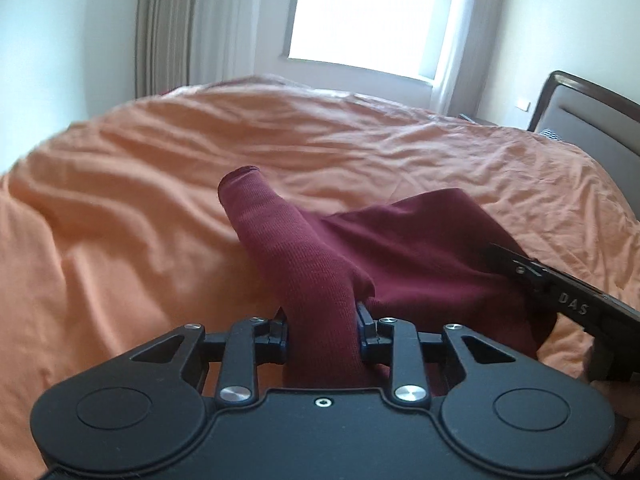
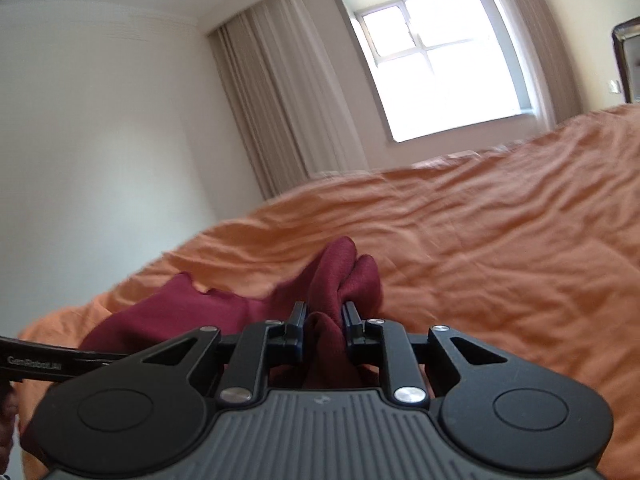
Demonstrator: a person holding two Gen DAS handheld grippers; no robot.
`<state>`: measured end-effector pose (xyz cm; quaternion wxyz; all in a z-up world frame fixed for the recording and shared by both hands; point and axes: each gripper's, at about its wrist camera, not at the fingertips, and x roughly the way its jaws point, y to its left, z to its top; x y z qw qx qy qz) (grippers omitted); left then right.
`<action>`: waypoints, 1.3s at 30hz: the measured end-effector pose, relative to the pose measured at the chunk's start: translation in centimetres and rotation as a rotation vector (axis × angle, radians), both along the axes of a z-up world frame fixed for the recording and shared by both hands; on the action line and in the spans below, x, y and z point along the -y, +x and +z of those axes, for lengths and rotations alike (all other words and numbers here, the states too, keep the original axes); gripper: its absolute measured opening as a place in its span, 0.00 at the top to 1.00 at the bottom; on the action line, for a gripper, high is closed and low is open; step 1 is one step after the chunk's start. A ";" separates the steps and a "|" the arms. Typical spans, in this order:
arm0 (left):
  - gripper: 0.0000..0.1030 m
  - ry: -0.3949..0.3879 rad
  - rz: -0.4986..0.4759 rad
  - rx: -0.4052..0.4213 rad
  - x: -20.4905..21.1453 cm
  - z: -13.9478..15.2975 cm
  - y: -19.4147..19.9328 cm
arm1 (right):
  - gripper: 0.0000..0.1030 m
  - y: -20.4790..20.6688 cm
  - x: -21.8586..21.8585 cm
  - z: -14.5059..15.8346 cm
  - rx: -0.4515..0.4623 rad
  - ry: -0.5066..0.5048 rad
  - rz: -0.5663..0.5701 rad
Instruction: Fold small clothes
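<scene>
A small maroon knit garment is held up just above the orange bedspread. My left gripper is shut on a rolled tube-like part of it that sticks forward. In the left wrist view the right gripper comes in from the right edge and touches the cloth's right side. In the right wrist view my right gripper is shut on a bunched fold of the maroon garment, which spreads out to the left. The left gripper's black body shows at the left edge there.
The wrinkled orange bedspread covers the whole bed. A padded headboard with a dark wooden frame stands at the right. Behind the bed are a bright window, pale curtains and white walls.
</scene>
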<state>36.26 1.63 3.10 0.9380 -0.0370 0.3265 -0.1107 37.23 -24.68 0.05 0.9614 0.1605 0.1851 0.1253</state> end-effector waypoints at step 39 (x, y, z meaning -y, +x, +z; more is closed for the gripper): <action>0.01 0.064 0.173 0.268 -0.9 5.4 -22.4 | 0.00 -21.8 -1.3 7.4 0.204 -0.131 0.021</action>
